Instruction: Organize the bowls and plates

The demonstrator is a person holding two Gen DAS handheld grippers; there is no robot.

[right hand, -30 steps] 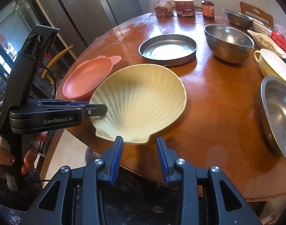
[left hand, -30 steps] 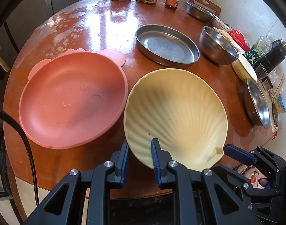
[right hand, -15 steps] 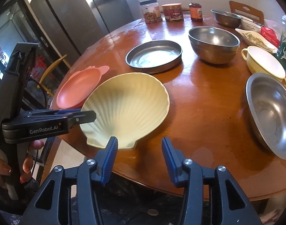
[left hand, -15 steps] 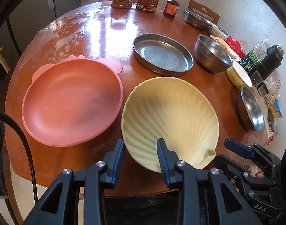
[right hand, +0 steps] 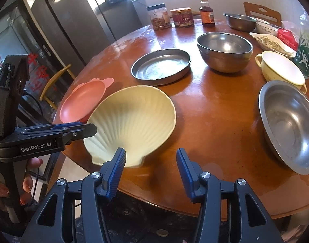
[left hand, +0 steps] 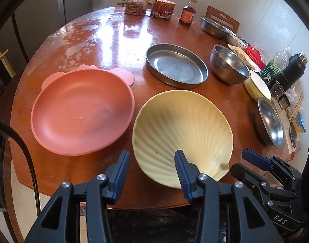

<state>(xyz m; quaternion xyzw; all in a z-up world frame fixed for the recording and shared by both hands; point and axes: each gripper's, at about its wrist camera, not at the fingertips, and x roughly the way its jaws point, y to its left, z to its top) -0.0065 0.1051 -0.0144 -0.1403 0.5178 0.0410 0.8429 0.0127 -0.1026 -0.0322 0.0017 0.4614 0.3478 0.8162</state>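
The cream shell plate (left hand: 182, 129) rests on the near edge of the round table (left hand: 118, 40), just right of the pink plate (left hand: 81, 111). The left tool (left hand: 152, 166) is at the near rim of the shell plate and its jaws are opening; the rim is between them, but the pads do not press on it. The right tool (right hand: 150, 162) is also apart, with nothing held; only its left finger stands before the plate's near rim. It seems the shell plate is just set down and released, so this step is ending.

The next move probably calls for choosing another dish and stacking like with like. The shell plate could go into the pink plate, which needs a firm hold on its thin rim and a lift over the pink edge.

All the containers look empty: the flat steel pan (left hand: 175, 65) in the far middle, the deep steel bowl (left hand: 229, 66) to its right, the yellow cup bowl (right hand: 280, 70), and the wide steel bowl (right hand: 290, 125) at the near right. Only a long white dish (right hand: 272, 41) at the far right holds some food.
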